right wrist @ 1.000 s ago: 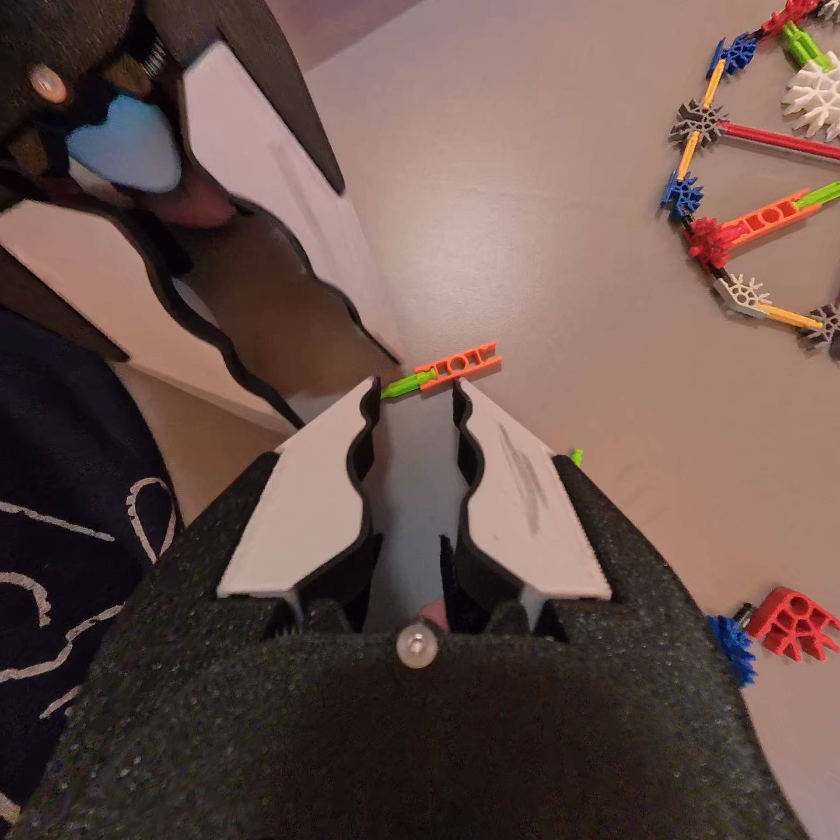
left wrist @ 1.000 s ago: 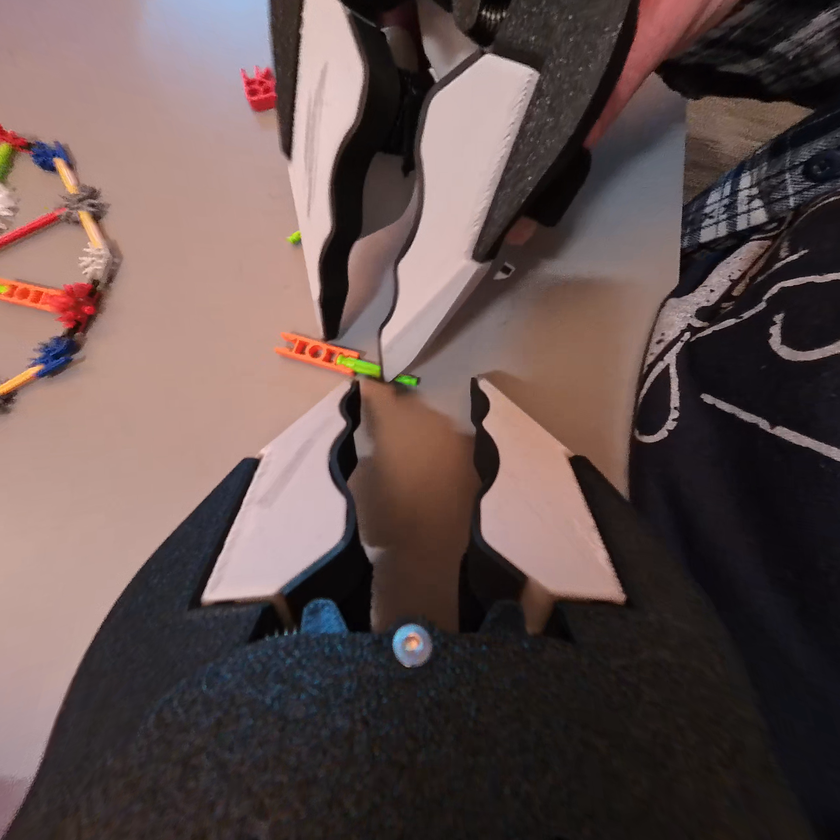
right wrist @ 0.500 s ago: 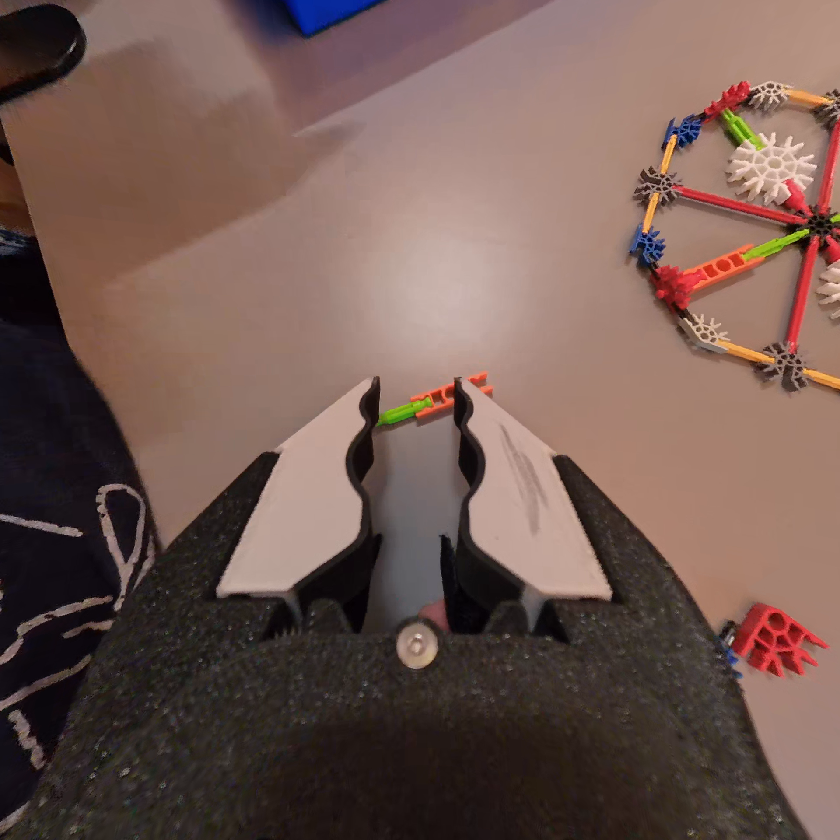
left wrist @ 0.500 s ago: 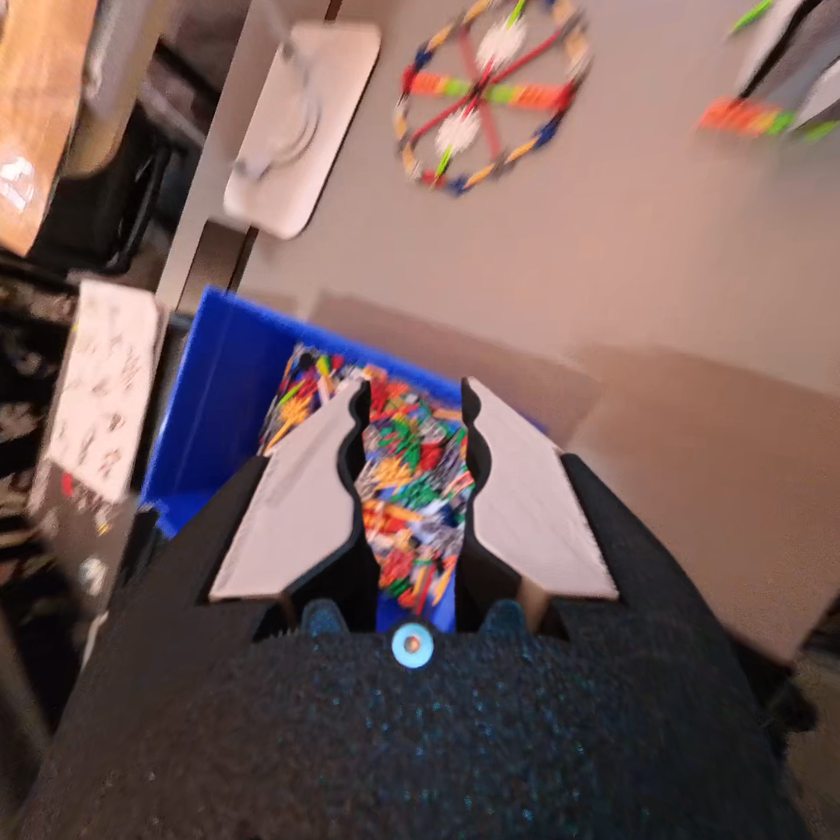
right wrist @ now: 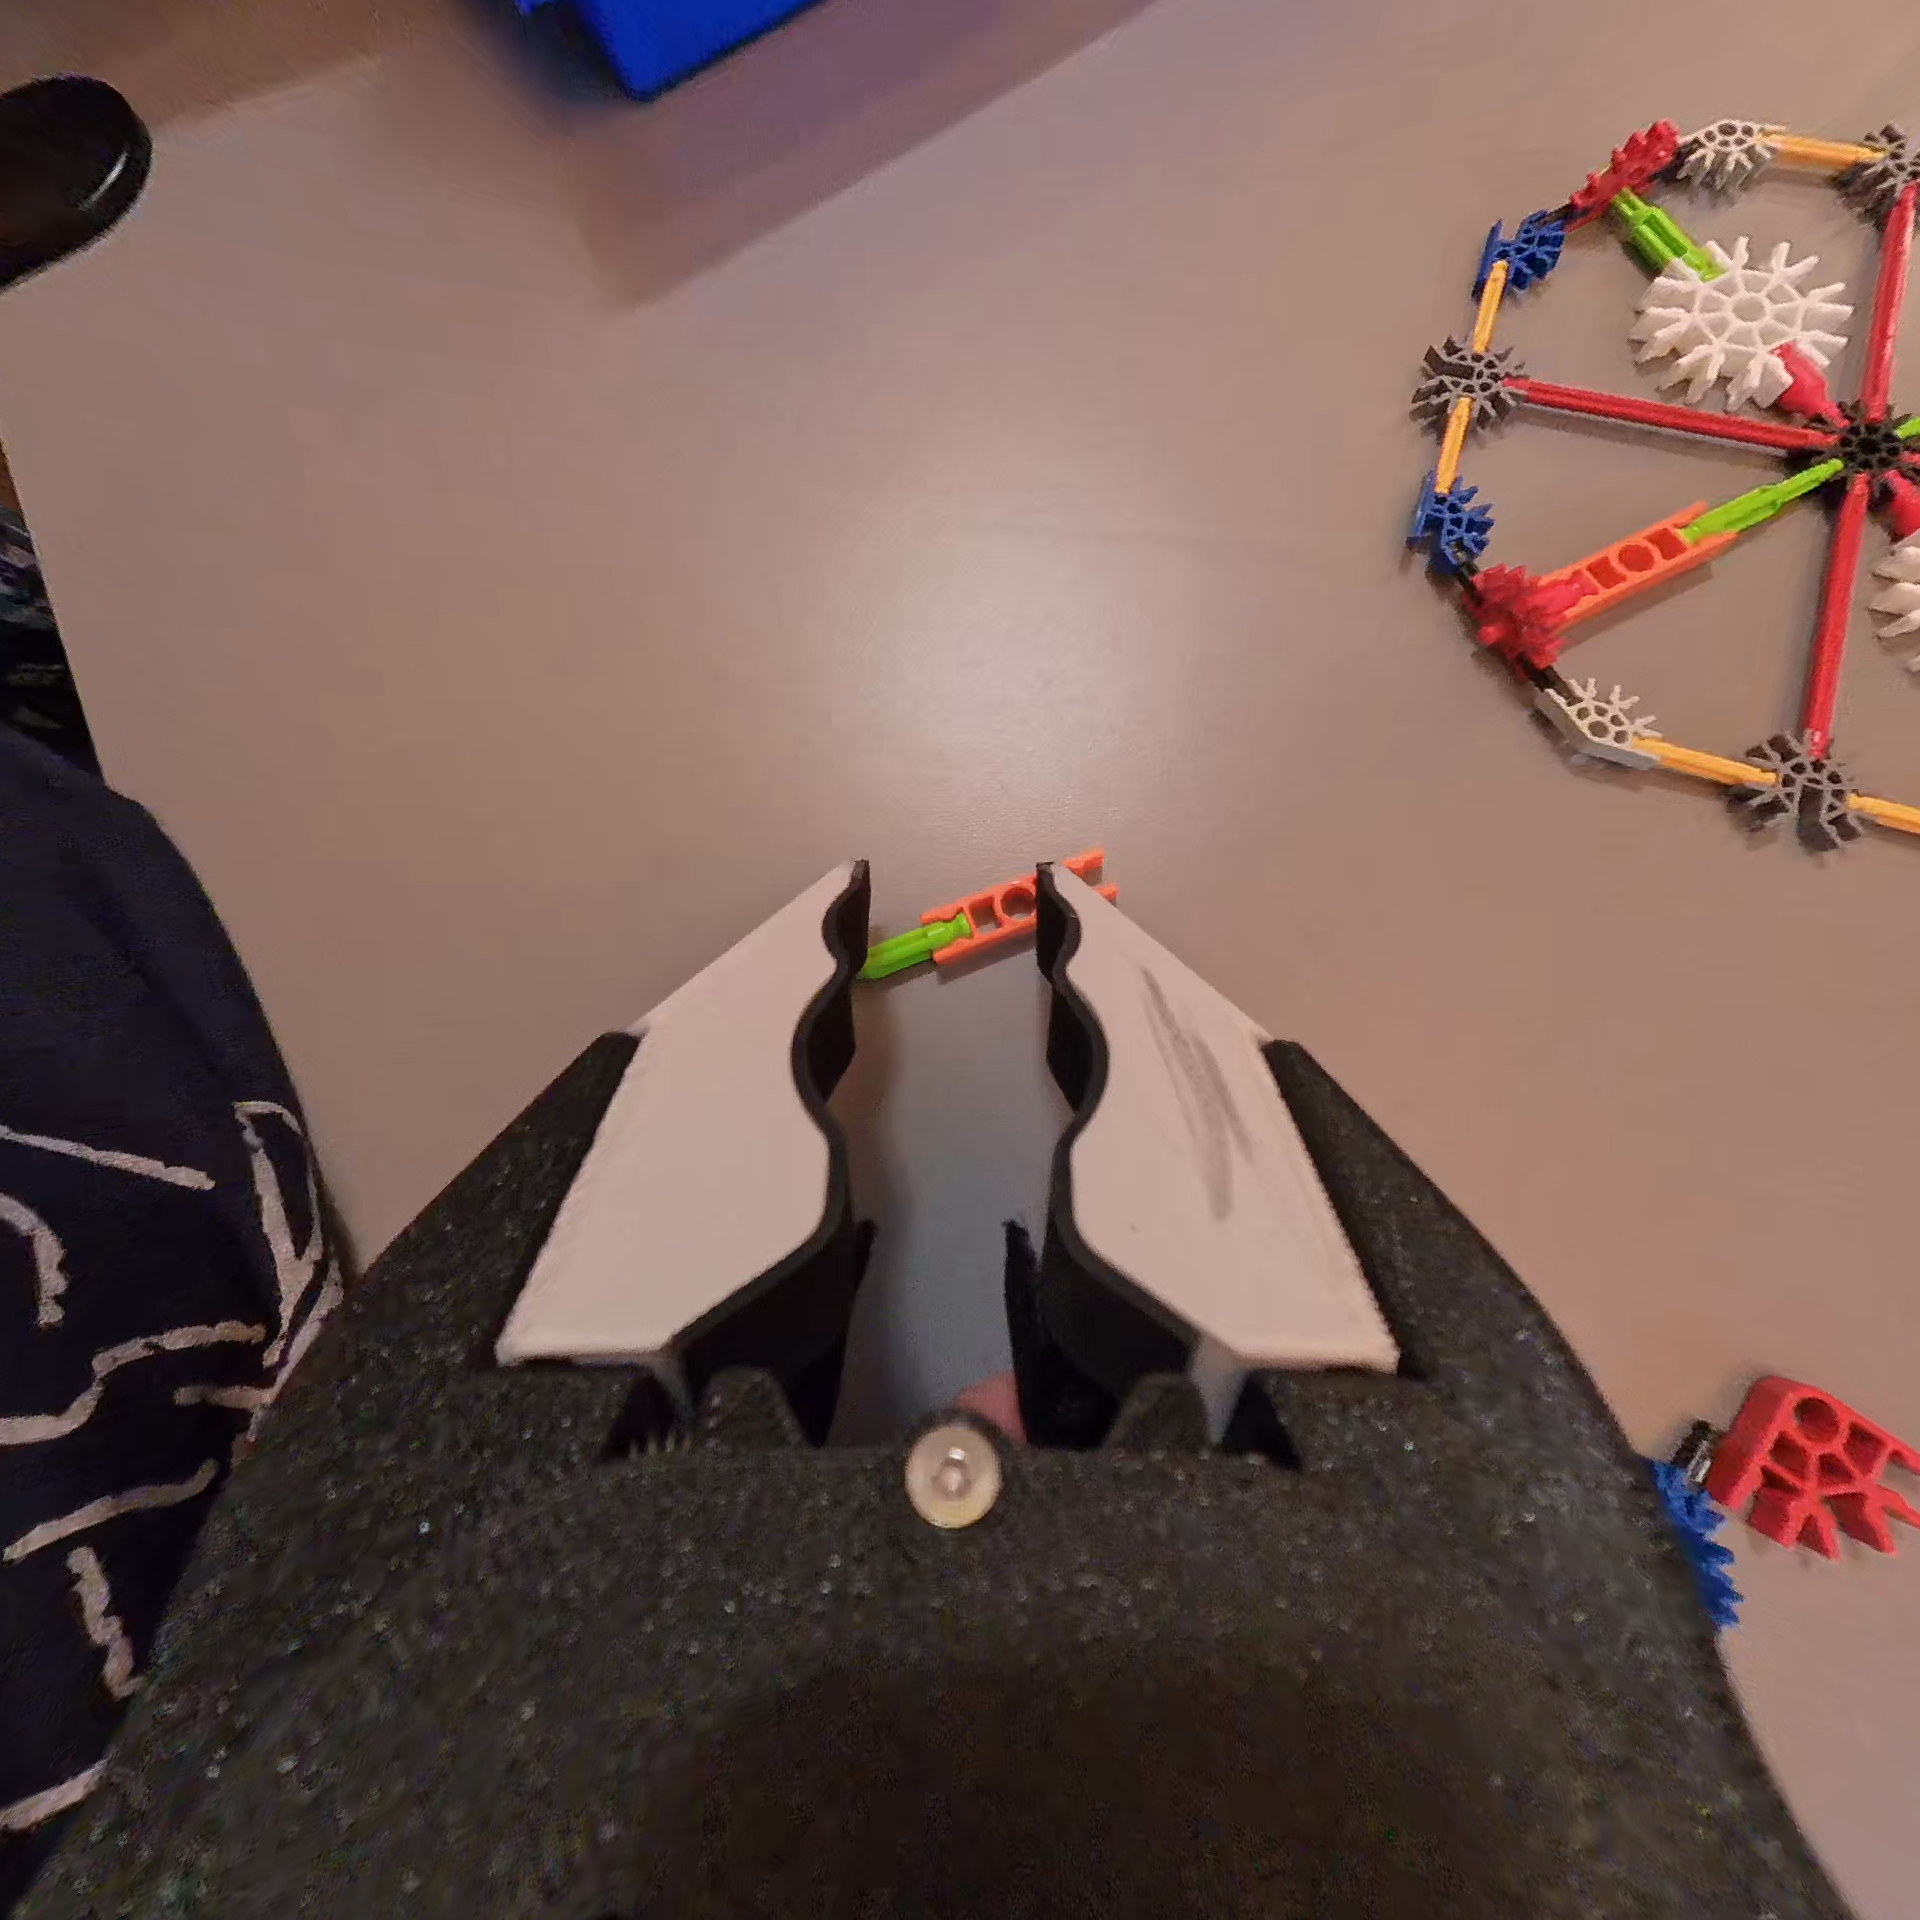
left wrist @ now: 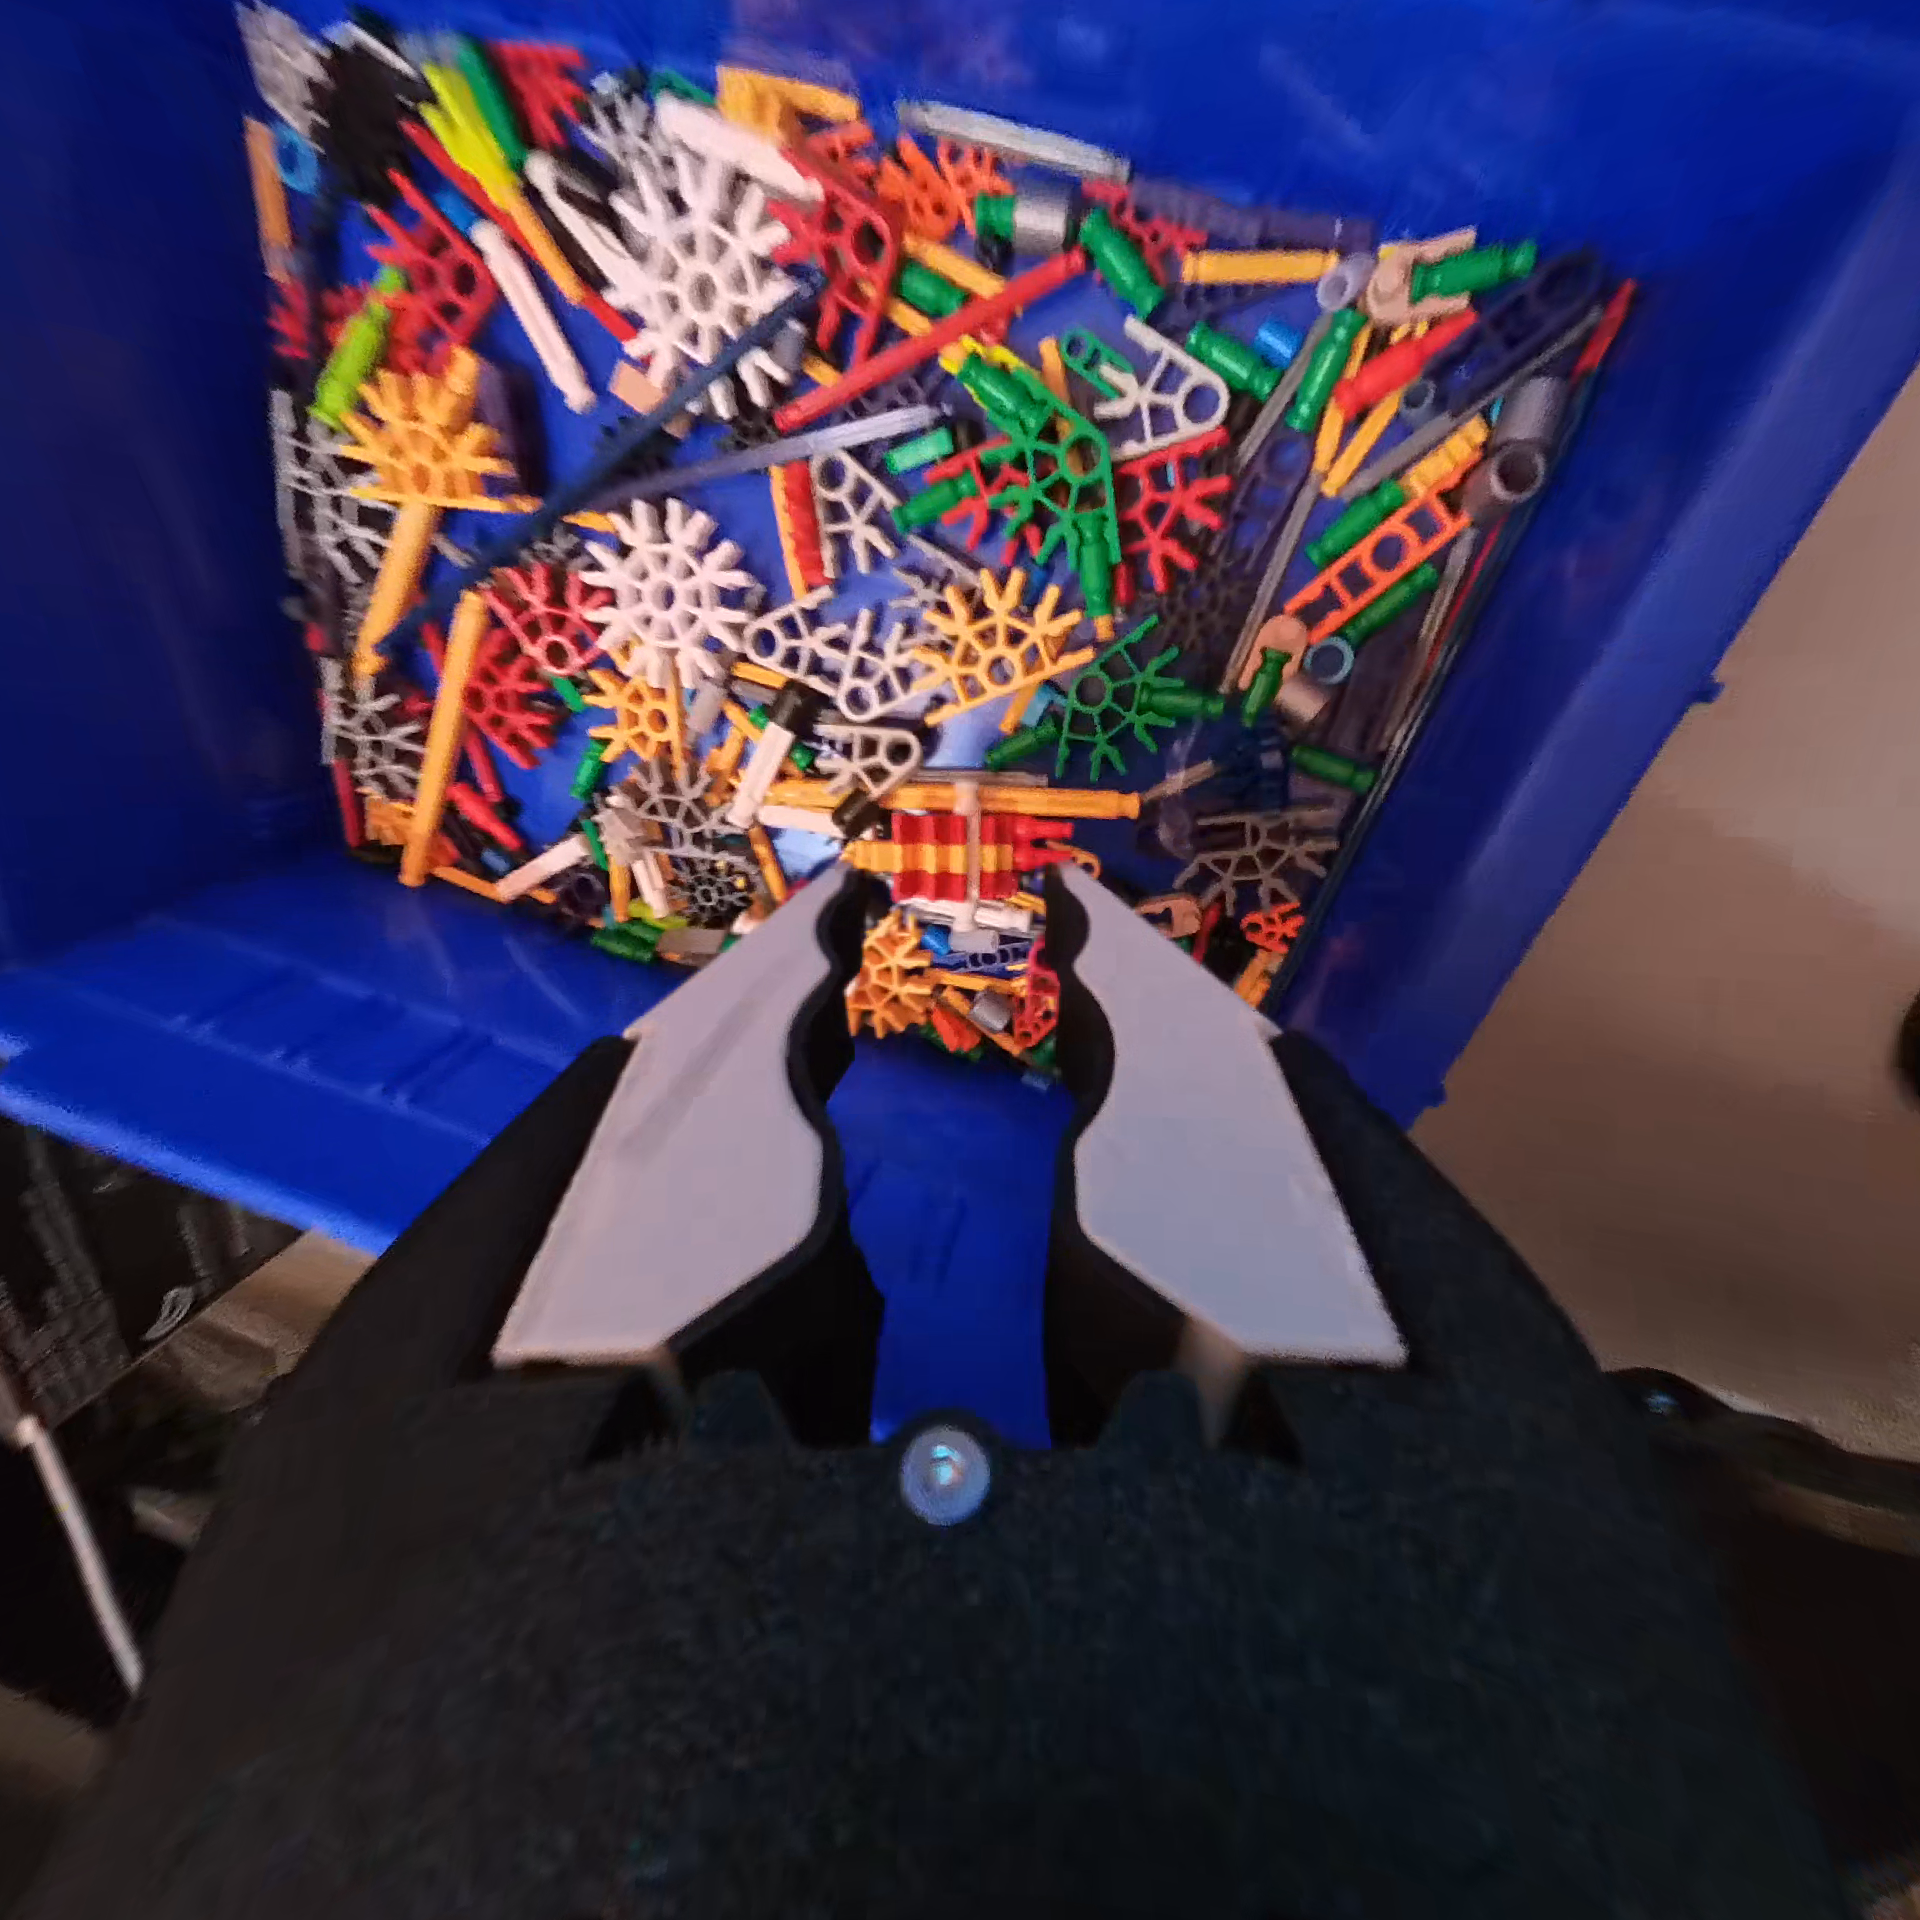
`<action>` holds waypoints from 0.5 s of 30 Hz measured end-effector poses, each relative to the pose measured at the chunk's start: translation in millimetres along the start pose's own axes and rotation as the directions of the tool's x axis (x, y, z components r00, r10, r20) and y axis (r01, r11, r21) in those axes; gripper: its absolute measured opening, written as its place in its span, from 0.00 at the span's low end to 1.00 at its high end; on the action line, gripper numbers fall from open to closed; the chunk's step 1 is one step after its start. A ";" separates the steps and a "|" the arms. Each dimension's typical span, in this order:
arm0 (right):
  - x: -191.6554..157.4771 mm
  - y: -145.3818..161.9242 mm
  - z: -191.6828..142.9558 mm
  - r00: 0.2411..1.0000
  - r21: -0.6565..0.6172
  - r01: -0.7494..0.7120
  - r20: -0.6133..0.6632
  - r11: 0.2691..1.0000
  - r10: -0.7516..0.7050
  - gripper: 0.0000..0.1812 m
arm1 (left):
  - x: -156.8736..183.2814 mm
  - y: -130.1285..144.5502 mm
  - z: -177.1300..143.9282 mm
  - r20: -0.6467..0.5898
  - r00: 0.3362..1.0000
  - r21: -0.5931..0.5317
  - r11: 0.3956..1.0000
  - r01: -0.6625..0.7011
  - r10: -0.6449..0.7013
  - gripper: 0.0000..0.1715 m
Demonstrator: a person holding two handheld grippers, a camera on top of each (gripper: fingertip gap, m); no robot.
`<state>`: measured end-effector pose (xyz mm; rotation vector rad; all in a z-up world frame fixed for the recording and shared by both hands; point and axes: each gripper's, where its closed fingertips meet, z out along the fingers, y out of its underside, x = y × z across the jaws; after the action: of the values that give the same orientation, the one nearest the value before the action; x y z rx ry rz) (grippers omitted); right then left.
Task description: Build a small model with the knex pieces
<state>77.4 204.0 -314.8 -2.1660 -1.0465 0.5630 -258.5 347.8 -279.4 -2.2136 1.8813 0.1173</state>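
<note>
Bin (left wrist: 312,1049) of mixed building pieces now filled the left hand-held gripper's (left wrist: 945,894) view; a second earlier it faced the desk (right wrist: 727,520). Both grippers gaped empty, the right (right wrist: 951,883) straddling the orange-green rod (right wrist: 977,920).

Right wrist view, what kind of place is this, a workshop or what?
Probably a hobby or play table indoors, not a workshop: a smooth tabletop bears a half-built toy wheel of rods and connectors, and the left view shows a blue bin full of such pieces.
</note>
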 end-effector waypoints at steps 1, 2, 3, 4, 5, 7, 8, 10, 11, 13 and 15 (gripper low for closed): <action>-0.1 0.1 -0.1 1.000 0.001 -0.001 0.004 1.000 0.001 0.17 | 1.0 2.3 5.2 -0.016 1.000 -0.011 1.000 -0.009 0.009 0.19; 0.1 0.3 -0.5 1.000 0.002 -0.002 0.006 1.000 0.002 0.17 | 0.0 4.6 9.8 -0.022 1.000 -0.024 1.000 -0.006 0.006 0.20; 0.6 0.6 -0.9 1.000 0.001 -0.005 0.005 1.000 0.005 0.17 | -1.5 7.6 13.9 -0.018 1.000 -0.044 0.999 -0.008 0.007 0.19; 1.0 0.9 -1.4 1.000 0.000 -0.007 0.005 1.000 0.007 0.17 | -2.0 10.9 17.7 -0.015 1.000 -0.064 0.998 -0.018 0.017 0.19; 1.5 1.1 -1.7 1.000 -0.002 -0.008 0.005 1.000 0.008 0.17 | -2.4 12.5 20.7 -0.011 1.000 -0.077 0.997 -0.029 0.028 0.19; 2.4 0.5 -2.5 1.000 0.001 -0.009 0.005 1.000 0.009 0.17 | -3.7 12.5 25.5 -0.005 1.000 -0.087 0.996 -0.030 0.029 0.19; 2.3 -0.5 -3.0 1.000 0.006 -0.012 0.008 1.000 0.012 0.17 | -3.0 14.2 27.5 -0.007 0.999 -0.100 0.994 -0.040 0.040 0.19; 3.0 -2.1 -3.5 1.000 0.012 -0.016 0.010 1.000 0.015 0.17 | -2.3 14.5 28.3 -0.009 0.999 -0.104 0.993 -0.053 0.052 0.18; 3.5 -2.5 -3.8 1.000 0.013 -0.014 0.009 1.000 0.014 0.17 | -1.8 13.7 27.9 -0.012 0.999 -0.098 0.994 -0.052 0.051 0.17; 3.9 -3.5 -4.5 1.000 0.015 -0.011 0.008 1.000 0.011 0.17 | -2.0 10.1 25.7 -0.008 0.998 -0.069 0.996 -0.061 0.061 0.16; 4.3 -5.3 -6.2 1.000 0.023 -0.005 0.003 1.000 0.005 0.17 | -8.1 7.7 23.0 0.027 0.999 -0.047 0.998 -0.041 0.043 0.16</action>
<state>81.0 207.7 -307.1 -2.1494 -1.0313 0.5779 -265.4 359.7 -301.0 -2.1909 1.9297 0.2007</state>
